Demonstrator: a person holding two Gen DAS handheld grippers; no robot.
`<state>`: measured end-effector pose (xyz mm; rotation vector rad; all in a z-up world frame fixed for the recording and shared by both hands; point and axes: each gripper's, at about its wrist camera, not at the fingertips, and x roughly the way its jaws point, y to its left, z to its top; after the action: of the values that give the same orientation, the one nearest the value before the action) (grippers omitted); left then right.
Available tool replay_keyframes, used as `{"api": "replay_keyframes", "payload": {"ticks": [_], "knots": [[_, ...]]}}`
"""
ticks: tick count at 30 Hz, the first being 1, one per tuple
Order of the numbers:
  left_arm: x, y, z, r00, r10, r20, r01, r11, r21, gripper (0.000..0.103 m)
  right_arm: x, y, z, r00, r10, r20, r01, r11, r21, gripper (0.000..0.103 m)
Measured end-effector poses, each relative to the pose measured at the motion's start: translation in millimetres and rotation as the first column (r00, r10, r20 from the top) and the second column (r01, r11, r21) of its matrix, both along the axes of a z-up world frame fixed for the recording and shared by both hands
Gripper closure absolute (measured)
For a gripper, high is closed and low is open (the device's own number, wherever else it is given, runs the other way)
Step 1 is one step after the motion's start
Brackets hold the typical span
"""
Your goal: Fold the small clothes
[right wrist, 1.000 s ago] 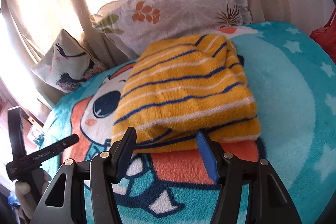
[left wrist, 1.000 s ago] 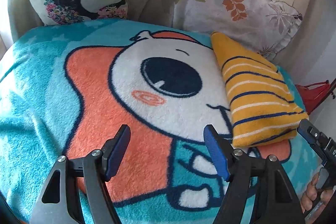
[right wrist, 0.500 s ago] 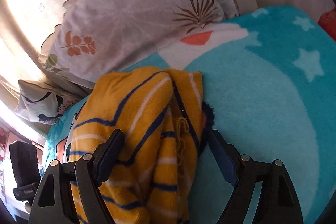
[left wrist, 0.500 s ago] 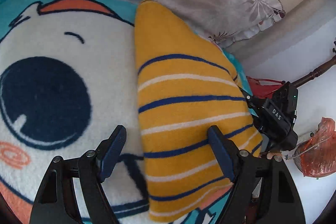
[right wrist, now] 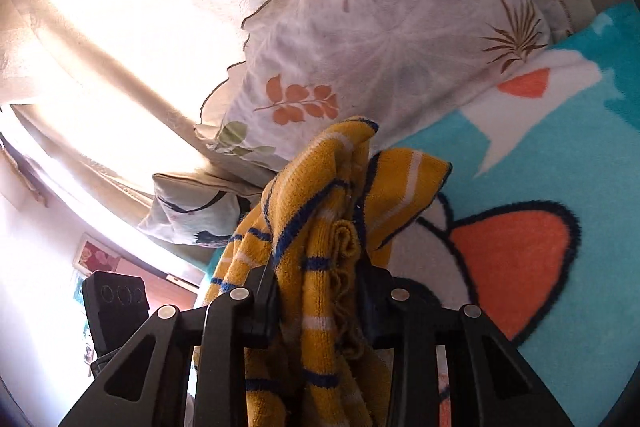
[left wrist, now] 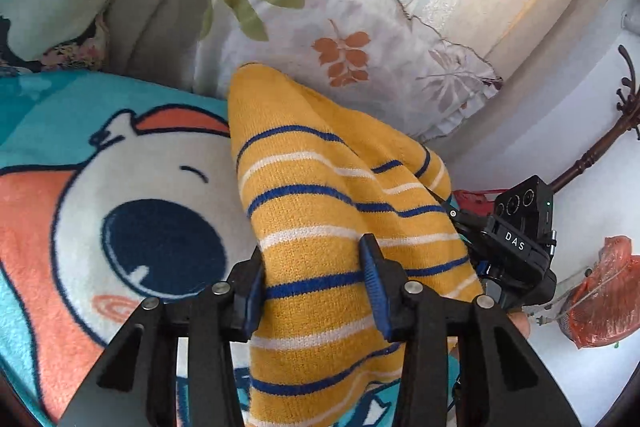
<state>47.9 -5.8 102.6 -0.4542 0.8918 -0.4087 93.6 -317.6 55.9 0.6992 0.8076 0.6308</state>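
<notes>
Your left gripper (left wrist: 316,279) and right gripper (right wrist: 316,291), open a second ago, now both clamp the folded sweater (left wrist: 320,195), lifted off the blanket (left wrist: 80,147), ready to set aside.

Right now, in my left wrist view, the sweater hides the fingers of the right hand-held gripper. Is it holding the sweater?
Observer: Yes. The right hand-held gripper is shut on the yellow striped sweater, with several bunched layers between its fingers.
Operator: Does any part stick out on that side?
Observer: One folded corner spreads out to the right, beyond the fingers, above the cartoon blanket.
</notes>
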Motion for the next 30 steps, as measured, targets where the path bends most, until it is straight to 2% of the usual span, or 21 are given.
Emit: {"api": "replay_keyframes", "payload": {"ticks": [2, 3, 5, 7, 9, 10, 11, 13, 14, 17, 21, 23, 26, 27, 28, 30], "knots": [[-0.9, 9.7, -16.4, 0.997, 0.067, -0.039, -0.064, 0.995, 0.077, 0.057, 3.7, 11.4, -12.2, 0.999, -0.02, -0.032, 0.018, 0.997, -0.071, 0.056], [-1.0, 14.2, -25.9, 0.993, 0.094, -0.066, -0.086, 0.989, 0.12, 0.057, 4.6, 16.7, -18.7, 0.998, -0.045, -0.049, 0.038, 0.99, -0.139, 0.056], [-9.2, 27.6, -39.7, 0.988, 0.121, -0.092, -0.109, 0.985, 0.132, 0.057, -0.1, 22.7, -24.5, 0.995, -0.091, -0.044, 0.078, 0.967, -0.243, 0.056], [-21.2, 43.6, -42.1, 0.987, 0.142, -0.073, -0.133, 0.984, 0.122, 0.055, -13.3, 21.6, -18.7, 0.995, -0.097, 0.0, 0.094, 0.962, -0.256, 0.056], [-30.2, 59.6, -40.3, 0.982, 0.186, -0.031, -0.179, 0.971, 0.156, 0.049, -28.4, 17.2, -8.1, 0.992, -0.113, 0.049, 0.123, 0.947, -0.298, 0.05], [-32.1, 66.7, -39.9, 0.976, 0.216, -0.007, -0.211, 0.959, 0.189, 0.042, -35.2, 15.1, -2.4, 0.988, -0.136, 0.072, 0.153, 0.922, -0.355, 0.042], [-34.1, 72.4, -41.1, 0.969, 0.247, 0.021, -0.245, 0.941, 0.233, 0.04, -42.0, 13.1, 1.3, 0.982, -0.162, 0.093, 0.187, 0.884, -0.428, 0.037], [-32.2, 80.2, -45.6, 0.947, 0.315, 0.059, -0.316, 0.887, 0.336, 0.037, -51.5, 7.4, 1.4, 0.976, -0.185, 0.117, 0.219, 0.808, -0.547, 0.037], [-30.2, 85.2, -49.9, 0.939, 0.339, 0.062, -0.338, 0.87, 0.358, 0.037, -55.8, 4.0, -1.0, 0.974, -0.192, 0.123, 0.228, 0.776, -0.589, 0.037], [-27.8, 103.2, -66.4, 0.927, 0.374, 0.024, -0.36, 0.868, 0.343, 0.037, -65.0, -24.6, -14.6, 0.964, -0.251, 0.085, 0.245, 0.719, -0.651, 0.036], [-21.3, 109.9, -87.2, 0.917, 0.399, -0.003, -0.371, 0.855, 0.363, 0.037, -76.3, -43.7, -30.4, 0.954, -0.295, 0.051, 0.249, 0.688, -0.681, 0.036], [-21.6, 110.0, -90.4, 0.913, 0.407, 0.028, -0.387, 0.843, 0.374, 0.035, -79.5, -47.7, -36.4, 0.951, -0.306, 0.048, 0.251, 0.67, -0.698, 0.036], [-22.9, 106.8, -93.8, 0.918, 0.394, 0.039, -0.377, 0.84, 0.389, 0.023, -74.2, -48.6, -43.9, 0.947, -0.317, 0.051, 0.261, 0.668, -0.697, 0.033], [-20.7, 103.5, -95.8, 0.921, 0.387, 0.038, -0.368, 0.836, 0.407, 0.013, -72.6, -47.6, -44.7, 0.946, -0.319, 0.058, 0.267, 0.666, -0.697, 0.031], [-20.2, 99.5, -98.3, 0.924, 0.382, 0.034, -0.358, 0.826, 0.436, 0.002, -70.7, -45.5, -45.6, 0.946, -0.317, 0.07, 0.273, 0.66, -0.7, 0.028], [-15.0, 86.3, -104.3, 0.928, 0.371, 0.028, -0.329, 0.782, 0.529, 0.0, -66.0, -38.6, -47.6, 0.947, -0.308, 0.086, 0.273, 0.638, -0.72, 0.023]]}}
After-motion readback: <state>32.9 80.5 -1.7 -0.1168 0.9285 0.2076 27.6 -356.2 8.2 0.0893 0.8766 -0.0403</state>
